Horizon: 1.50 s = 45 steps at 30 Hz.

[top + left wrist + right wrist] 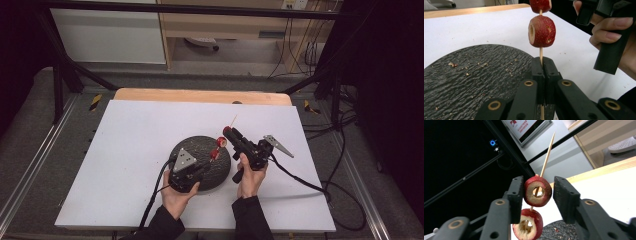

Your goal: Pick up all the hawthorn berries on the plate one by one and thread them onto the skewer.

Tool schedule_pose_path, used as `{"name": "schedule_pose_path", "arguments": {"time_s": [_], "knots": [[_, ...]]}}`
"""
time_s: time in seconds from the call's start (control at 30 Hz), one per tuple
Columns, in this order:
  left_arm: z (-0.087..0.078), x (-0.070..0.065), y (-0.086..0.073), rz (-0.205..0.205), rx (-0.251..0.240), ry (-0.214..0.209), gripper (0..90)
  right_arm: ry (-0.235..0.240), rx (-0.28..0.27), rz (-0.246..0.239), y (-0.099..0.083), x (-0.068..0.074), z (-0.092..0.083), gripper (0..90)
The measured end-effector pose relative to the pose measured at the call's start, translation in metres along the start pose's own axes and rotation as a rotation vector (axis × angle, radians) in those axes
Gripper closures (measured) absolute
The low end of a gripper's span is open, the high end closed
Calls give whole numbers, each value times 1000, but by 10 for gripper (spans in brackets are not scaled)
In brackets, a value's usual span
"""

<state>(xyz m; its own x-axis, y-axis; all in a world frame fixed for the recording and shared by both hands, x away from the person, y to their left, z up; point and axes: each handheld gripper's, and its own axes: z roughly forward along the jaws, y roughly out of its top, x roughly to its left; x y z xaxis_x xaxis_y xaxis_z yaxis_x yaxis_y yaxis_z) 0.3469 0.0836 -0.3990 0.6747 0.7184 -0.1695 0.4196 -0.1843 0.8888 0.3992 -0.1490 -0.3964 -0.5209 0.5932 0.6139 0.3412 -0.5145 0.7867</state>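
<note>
Left claw (541,65) pinching skewer (540,53) below two fruit rings; right claw (536,192) spread around upper ring (537,191).

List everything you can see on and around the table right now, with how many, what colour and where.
Skewer: one, pale wood, tilted over the plate, lower end in the left gripper.
Fruit pieces: two, red, cored, threaded on the skewer, upper fruit between the right gripper's jaws, lower fruit beneath it.
Plate: one, dark, round, rough, table centre.
Table: one, white top, wooden far edge.
Cables: several, black, floor at right.
Left gripper: one, black, shut on the skewer.
Right gripper: one, black, jaws either side of the upper fruit, a gap at one side.
Hands: two, dark sleeves, bottom edge.
</note>
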Motion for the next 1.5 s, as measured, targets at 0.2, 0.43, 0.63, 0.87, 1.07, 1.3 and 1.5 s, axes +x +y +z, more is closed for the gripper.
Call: {"name": "schedule_pose_path", "arguments": {"time_s": [0.2, 0.43, 0.63, 0.87, 1.07, 1.3, 1.5], "knots": [[-3, 5, -3, 2, 7, 4, 883, 5, 43, -35, 5, -1, -2, 492], [-10, 11, -6, 10, 16, 6, 883, -11, 125, -124, 14, -3, -9, 327], [-19, 17, -8, 27, 33, 1, 883, -28, 251, -204, 18, -6, -14, 169], [-32, 27, -11, 40, 62, -4, 883, -27, 380, -275, 16, -12, -19, 59], [-41, 37, -13, 56, 97, 6, 883, -42, 514, -356, 11, -19, -27, 12], [-50, 44, -9, 90, 137, 6, 882, -75, 603, -428, 3, -31, -43, 7], [-54, 50, -3, 117, 178, 10, 882, -85, 641, -457, -1, -45, -58, 6]]}}
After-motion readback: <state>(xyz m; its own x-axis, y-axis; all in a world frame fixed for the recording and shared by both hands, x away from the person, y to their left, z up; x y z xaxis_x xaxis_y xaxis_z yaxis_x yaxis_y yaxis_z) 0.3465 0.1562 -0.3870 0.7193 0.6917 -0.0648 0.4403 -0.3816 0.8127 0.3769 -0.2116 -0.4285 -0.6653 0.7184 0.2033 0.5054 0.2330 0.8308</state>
